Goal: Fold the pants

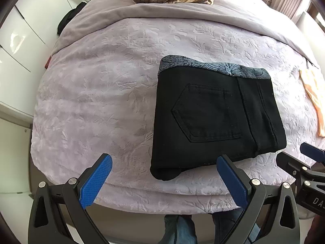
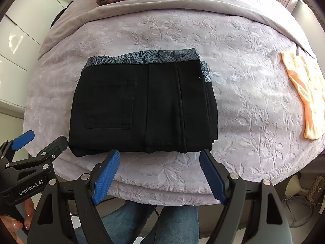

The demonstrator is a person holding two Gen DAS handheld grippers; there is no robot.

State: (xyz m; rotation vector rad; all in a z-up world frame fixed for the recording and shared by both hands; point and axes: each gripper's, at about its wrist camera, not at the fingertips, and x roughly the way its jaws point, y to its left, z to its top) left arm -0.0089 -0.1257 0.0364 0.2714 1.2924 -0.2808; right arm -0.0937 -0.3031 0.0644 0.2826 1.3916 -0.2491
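From my left wrist camera, the pants (image 1: 217, 113) lie as a compact black stack on the bed (image 1: 101, 81), near its front edge and toward the right side, with the patterned waistband along the far side of the stack and a back pocket facing up. My left gripper (image 1: 164, 181) hangs above the bed's front edge, pointing steeply down, its blue pads spread wide with nothing between them. The near left corner of the stack sits just beyond the pads. The tip of my right gripper (image 1: 310, 152) shows at the right border.

From my right wrist camera, the same stack sits close to the front edge, several layers showing along its near and right sides. My right gripper (image 2: 160, 174) points straight down over that edge, jaws wide apart and empty, the pants' near edge just past the pads. My left gripper (image 2: 26, 140) shows at the lower left, a hand (image 2: 14, 221) around its grip.

I judge the fabric to be soft, stretchy denim: light, limp, not slippery, and thick where layered. The fold looks finished; if I move it, I would pinch the near folded edge through all layers so the stack stays together.
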